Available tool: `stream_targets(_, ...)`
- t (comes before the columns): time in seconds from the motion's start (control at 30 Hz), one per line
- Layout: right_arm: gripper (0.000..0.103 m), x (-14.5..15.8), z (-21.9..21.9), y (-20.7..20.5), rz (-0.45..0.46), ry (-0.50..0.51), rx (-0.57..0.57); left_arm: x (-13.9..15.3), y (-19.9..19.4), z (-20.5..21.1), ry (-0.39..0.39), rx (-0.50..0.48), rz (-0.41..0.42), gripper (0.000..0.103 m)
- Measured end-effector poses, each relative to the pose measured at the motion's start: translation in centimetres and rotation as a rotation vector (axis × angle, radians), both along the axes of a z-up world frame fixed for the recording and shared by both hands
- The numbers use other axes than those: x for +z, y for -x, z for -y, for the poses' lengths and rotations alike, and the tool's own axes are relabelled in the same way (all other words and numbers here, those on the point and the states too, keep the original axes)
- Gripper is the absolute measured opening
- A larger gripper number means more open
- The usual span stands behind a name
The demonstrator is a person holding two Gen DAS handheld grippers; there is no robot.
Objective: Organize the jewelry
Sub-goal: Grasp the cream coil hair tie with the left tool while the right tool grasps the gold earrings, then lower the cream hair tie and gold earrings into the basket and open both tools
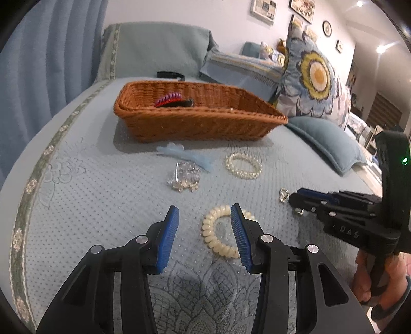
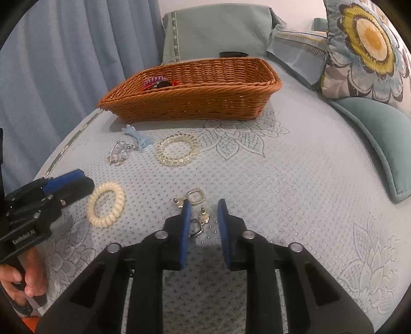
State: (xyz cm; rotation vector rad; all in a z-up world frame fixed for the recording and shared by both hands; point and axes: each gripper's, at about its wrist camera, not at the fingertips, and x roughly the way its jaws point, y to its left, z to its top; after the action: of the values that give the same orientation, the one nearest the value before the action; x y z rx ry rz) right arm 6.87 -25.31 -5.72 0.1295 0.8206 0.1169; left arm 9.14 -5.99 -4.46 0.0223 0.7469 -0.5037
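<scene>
Quilted bedcover (image 2: 295, 179): both jaws gaped; I judged right gripper (image 2: 204, 205) should straddle earring (image 2: 196, 227), left gripper (image 1: 205, 213) cream coil (image 1: 221, 231).

The woven brown wicker basket (image 1: 195, 120) hides most of its contents behind its near wall: only the top of a purple-red spiral hair tie (image 1: 165, 99) and a dark piece beside it show. A flat black object (image 1: 170, 74) behind the basket is half hidden. The small silver earrings (image 2: 197, 221) are partly covered by the right gripper's blue finger (image 2: 185, 231).

floral pillow (image 1: 313, 74) | blue curtain (image 2: 64, 59) | framed pictures (image 1: 264, 10) on wall
</scene>
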Motion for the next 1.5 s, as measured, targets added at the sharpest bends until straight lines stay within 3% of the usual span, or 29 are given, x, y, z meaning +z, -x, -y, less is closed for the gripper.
stream_targets(0.03,0.009,0.0,-0.2,0.0,0.001,0.003,0.014,-0.2,-0.1,0.2,-0.013,-0.003,-0.01,0.041)
stream_targets(0.2,0.009,0.3,-0.6,0.7,0.033,0.012,0.027,-0.6,-0.2,0.9,-0.063,0.0,-0.026,0.039)
stream_targets(0.53,0.009,1.2,0.2,2.0,0.106,-0.025,0.012,-0.8,-0.3,1.2,-0.091,0.0,-0.029,0.037)
stream_targets(0.63,0.009,1.4,0.2,2.2,0.121,-0.026,0.011,-1.0,-0.1,1.7,-0.125,0.001,-0.019,0.01)
stream_targets(0.7,0.009,1.5,0.3,2.4,0.129,-0.031,0.01,-0.9,0.0,1.9,-0.13,-0.003,-0.005,0.009)
stream_targets(1.0,0.009,2.4,0.9,3.3,0.187,-0.072,0.021,0.2,0.9,1.2,-0.082,-0.003,0.057,0.009)
stream_targets(1.17,0.009,3.2,2.9,3.4,0.203,-0.194,0.042,1.4,1.3,0.7,-0.045,0.007,0.096,0.009)
stream_targets(1.3,0.009,4.4,4.2,3.1,0.223,-0.231,0.037,2.8,1.2,0.3,-0.007,0.02,0.126,0.009)
stream_targets(1.5,0.009,6.8,4.8,1.8,0.258,-0.197,0.038,5.4,0.9,0.1,0.017,0.031,0.196,0.009)
